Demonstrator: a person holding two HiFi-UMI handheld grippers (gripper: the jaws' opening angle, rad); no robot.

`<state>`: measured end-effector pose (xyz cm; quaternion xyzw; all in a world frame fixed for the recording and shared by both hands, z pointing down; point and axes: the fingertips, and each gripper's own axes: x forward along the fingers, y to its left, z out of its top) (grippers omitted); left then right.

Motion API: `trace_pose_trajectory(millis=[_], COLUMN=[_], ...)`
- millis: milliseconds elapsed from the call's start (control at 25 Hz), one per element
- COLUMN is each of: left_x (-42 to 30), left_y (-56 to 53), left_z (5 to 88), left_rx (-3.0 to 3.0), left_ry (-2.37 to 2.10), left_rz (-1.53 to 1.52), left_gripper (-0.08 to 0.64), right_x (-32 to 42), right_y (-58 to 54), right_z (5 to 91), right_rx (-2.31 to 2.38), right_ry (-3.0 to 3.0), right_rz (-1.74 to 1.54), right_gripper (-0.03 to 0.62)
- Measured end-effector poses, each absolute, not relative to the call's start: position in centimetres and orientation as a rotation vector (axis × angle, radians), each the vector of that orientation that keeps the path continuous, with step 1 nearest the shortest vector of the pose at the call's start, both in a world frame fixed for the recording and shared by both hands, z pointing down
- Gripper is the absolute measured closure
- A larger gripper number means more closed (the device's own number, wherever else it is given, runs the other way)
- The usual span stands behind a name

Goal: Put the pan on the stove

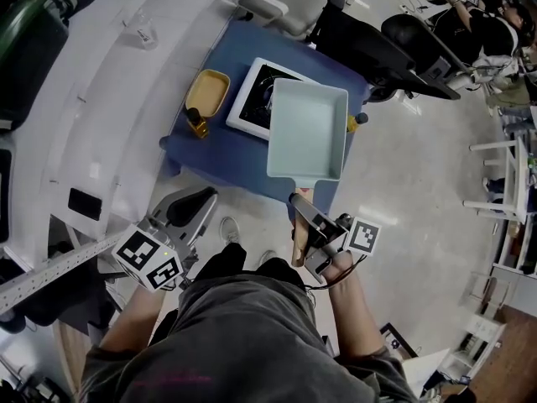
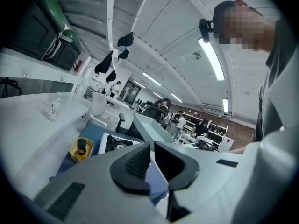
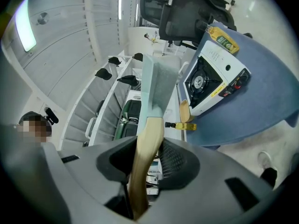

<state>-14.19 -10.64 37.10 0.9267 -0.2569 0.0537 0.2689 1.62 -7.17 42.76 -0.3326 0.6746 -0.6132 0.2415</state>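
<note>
A pale mint square pan (image 1: pixel 306 128) with a wooden handle (image 1: pixel 299 229) hangs in the air, and my right gripper (image 1: pixel 309 232) is shut on that handle. In the head view the pan covers the right part of the white portable stove (image 1: pixel 252 95), which stands on a blue table (image 1: pixel 214 162). The right gripper view looks along the handle (image 3: pixel 148 139) to the pan (image 3: pixel 159 85), with the stove (image 3: pixel 210 83) off to the right. My left gripper (image 1: pixel 186 214) is low at the left, away from the table. Its jaws are together with nothing between them (image 2: pixel 152 161).
A yellow dish (image 1: pixel 207 91) and a small bottle (image 1: pixel 197 124) sit on the table left of the stove. A yellow bottle (image 3: pixel 223 40) lies at the table's far side. Black office chairs (image 1: pixel 369 40) stand behind the table, and a white curved counter (image 1: pixel 101 99) is on the left.
</note>
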Motion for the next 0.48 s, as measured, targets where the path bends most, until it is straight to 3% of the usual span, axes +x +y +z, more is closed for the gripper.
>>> trace_pose_trajectory(millis=[480], left_x=[-14.3], left_y=[-12.6], left_z=[39.0], left_rx=[2.44], left_ry=[-0.737], left_rz=[0.187], left_gripper=[0.531], right_x=[2.1], right_y=[-12.2], right_z=[45.8], right_rx=[-0.881], right_ry=[1.813], right_rz=[-1.72], right_gripper=[0.453])
